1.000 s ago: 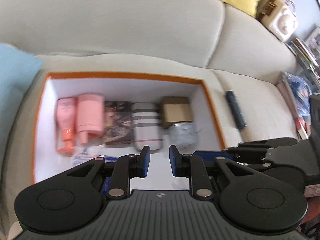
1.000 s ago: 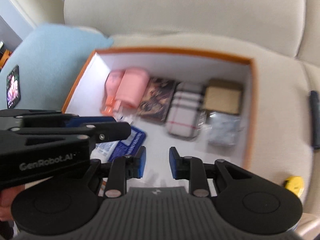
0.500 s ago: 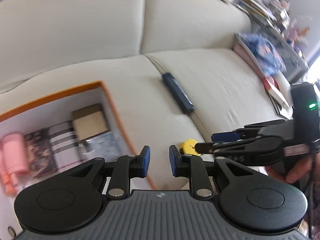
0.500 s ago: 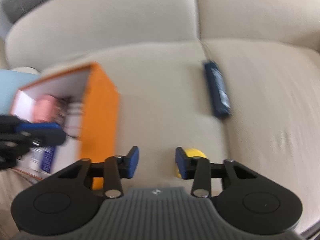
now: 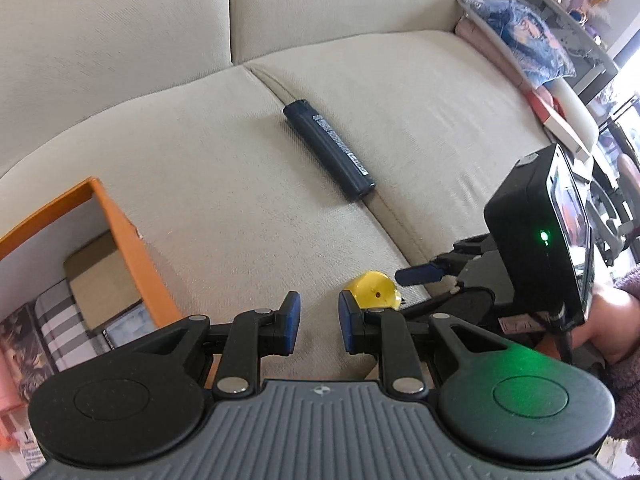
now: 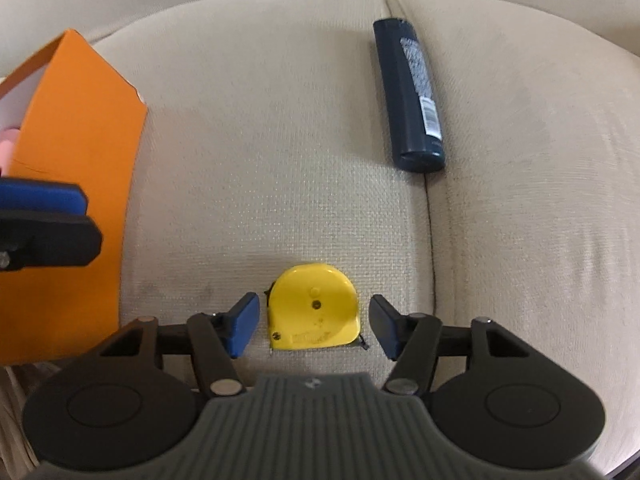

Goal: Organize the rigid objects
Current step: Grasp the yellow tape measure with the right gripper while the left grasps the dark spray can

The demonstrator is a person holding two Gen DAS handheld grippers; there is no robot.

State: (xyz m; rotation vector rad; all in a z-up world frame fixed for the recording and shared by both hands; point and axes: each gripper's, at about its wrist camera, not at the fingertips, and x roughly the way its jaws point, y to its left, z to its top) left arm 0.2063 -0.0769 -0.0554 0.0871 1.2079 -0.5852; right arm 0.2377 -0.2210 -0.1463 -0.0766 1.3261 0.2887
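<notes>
Right gripper, fingers spread wide, straddles the yellow tape measure lying flat on the beige sofa seat; neither blue pad touches it. Left gripper hangs with a narrow gap between its pads, clasping nothing, just above the cushion.

Orange box (white inside), at 9 o'clock in the left wrist view, holds a brown carton, a plaid striped case beside it, a clear packet in front of the carton, and a dark printed item at the frame edge.

Tape measure: glossy yellow shell, rounded top, flat base, two small screws on its face; rounded end toward 12 o'clock in the right wrist view.

Dark navy tube, with a white printed label and barcode, lies at 1 o'clock along the seam between cushions, its long axis running 12 to 6, well apart from the tape measure.
</notes>
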